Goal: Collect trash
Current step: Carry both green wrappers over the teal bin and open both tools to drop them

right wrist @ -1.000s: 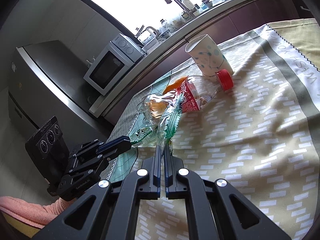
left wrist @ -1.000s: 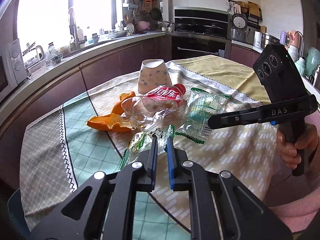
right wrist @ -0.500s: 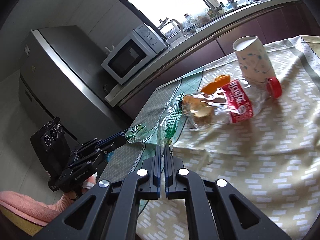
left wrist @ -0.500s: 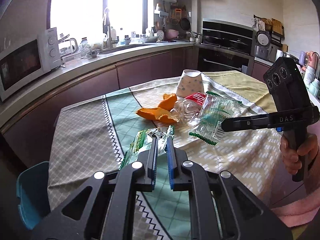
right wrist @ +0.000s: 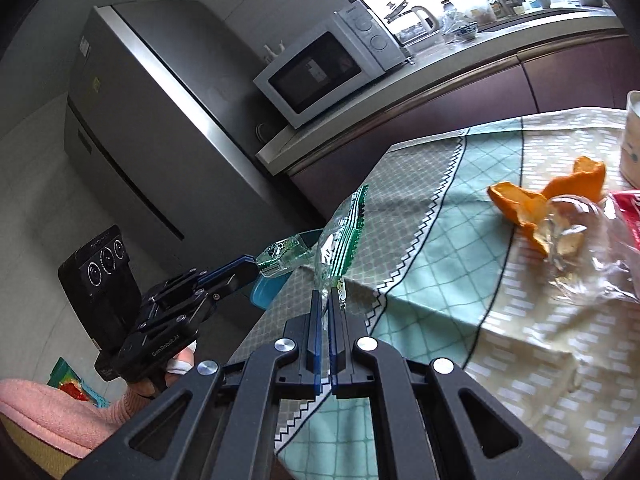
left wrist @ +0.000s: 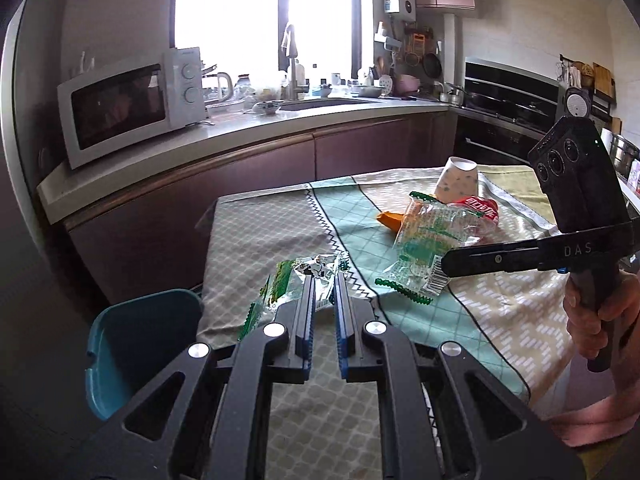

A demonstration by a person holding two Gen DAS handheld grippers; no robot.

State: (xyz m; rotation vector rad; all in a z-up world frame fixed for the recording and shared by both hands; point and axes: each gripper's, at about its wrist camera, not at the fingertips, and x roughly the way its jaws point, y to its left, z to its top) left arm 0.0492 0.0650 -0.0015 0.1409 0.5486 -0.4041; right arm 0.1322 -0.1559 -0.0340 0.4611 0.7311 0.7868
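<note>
My left gripper (left wrist: 323, 276) is shut on a crumpled green and silver wrapper (left wrist: 288, 284), held above the table's near left corner; it also shows in the right wrist view (right wrist: 280, 256). My right gripper (right wrist: 325, 294) is shut on a clear green-printed wrapper (right wrist: 340, 236), which shows in the left wrist view (left wrist: 424, 248) hanging from its fingers. A teal bin (left wrist: 136, 340) stands below the table's left edge. On the table lie orange peel (right wrist: 548, 200), a crushed clear bottle with red label (right wrist: 600, 240) and a paper cup (left wrist: 458, 180).
The table (left wrist: 280, 224) has a green, grey and beige cloth. A kitchen counter with a microwave (left wrist: 128, 100) and sink runs behind it. A grey fridge (right wrist: 160, 120) stands to the left. The person's pink sleeve (right wrist: 52, 412) is low in view.
Both grippers have carried their wrappers left, away from the pile, toward the table's left edge. The teal bin has come into view below the left gripper.
</note>
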